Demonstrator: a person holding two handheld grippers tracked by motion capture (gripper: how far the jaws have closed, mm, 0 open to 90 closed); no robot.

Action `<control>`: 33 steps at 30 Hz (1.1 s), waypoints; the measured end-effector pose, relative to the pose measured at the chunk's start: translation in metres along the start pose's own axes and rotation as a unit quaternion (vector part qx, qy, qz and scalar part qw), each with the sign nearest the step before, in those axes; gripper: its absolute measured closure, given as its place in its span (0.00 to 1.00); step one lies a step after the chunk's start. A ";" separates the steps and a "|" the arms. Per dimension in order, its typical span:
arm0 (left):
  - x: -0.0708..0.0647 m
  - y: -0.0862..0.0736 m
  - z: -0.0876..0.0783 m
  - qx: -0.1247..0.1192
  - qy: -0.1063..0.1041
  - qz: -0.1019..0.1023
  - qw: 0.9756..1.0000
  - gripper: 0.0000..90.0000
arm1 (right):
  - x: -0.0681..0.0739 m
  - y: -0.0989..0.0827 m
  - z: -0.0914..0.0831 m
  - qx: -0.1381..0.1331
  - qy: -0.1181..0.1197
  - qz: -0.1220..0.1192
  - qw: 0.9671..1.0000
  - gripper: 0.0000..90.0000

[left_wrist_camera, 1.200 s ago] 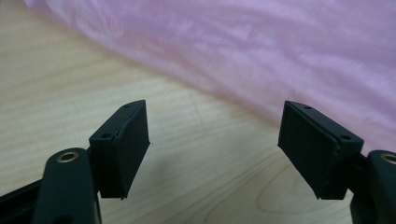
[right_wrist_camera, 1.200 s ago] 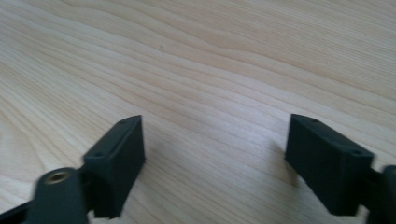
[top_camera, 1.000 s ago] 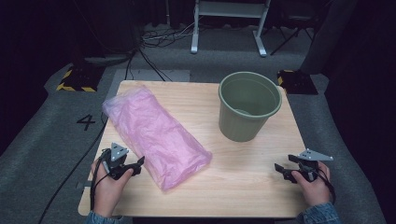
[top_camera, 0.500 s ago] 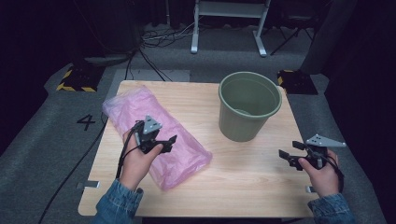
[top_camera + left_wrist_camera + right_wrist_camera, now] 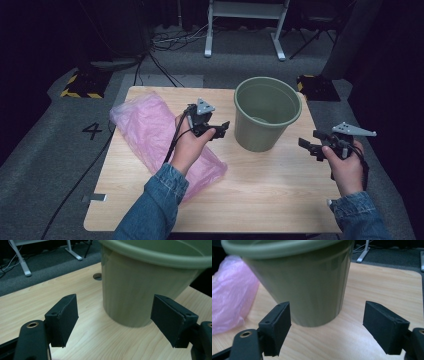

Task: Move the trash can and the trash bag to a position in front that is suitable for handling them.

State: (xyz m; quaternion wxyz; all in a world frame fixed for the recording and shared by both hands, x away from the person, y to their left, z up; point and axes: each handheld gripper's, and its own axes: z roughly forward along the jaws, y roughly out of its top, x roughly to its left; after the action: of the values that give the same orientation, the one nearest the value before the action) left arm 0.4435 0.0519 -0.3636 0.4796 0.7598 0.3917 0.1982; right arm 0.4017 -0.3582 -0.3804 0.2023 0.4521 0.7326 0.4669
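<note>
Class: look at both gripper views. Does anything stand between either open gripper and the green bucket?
Nothing visible does. Only bare table lies between the left gripper and the bucket, likewise for the right gripper. The pink bag lies off to one side.

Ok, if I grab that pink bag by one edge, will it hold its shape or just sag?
Probably sag: the pink bag looks like thin, crinkled film lying flat and rumpled on the table. It is likely very light and may slip between the jaws. The open left gripper is above it, facing the green bucket.

Surroundings of the wooden table [image 5: 260,200]
A white metal stand [image 5: 245,10] and cables [image 5: 167,42] are seen at the top; a painted 4 [image 5: 93,131] and a hazard-striped block [image 5: 80,86] are seen at left.
</note>
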 end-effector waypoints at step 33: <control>-0.012 0.041 0.062 -0.041 -0.011 0.015 0.999 0.30 | -0.018 0.076 0.054 -0.021 -0.003 -0.006 1.000 0.24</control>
State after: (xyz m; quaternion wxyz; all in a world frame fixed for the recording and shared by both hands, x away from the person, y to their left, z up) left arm 0.4950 -0.0024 -0.3548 0.5116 0.7473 0.3663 0.2135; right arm 0.4854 -0.3344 -0.3429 0.2168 0.4449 0.7248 0.4794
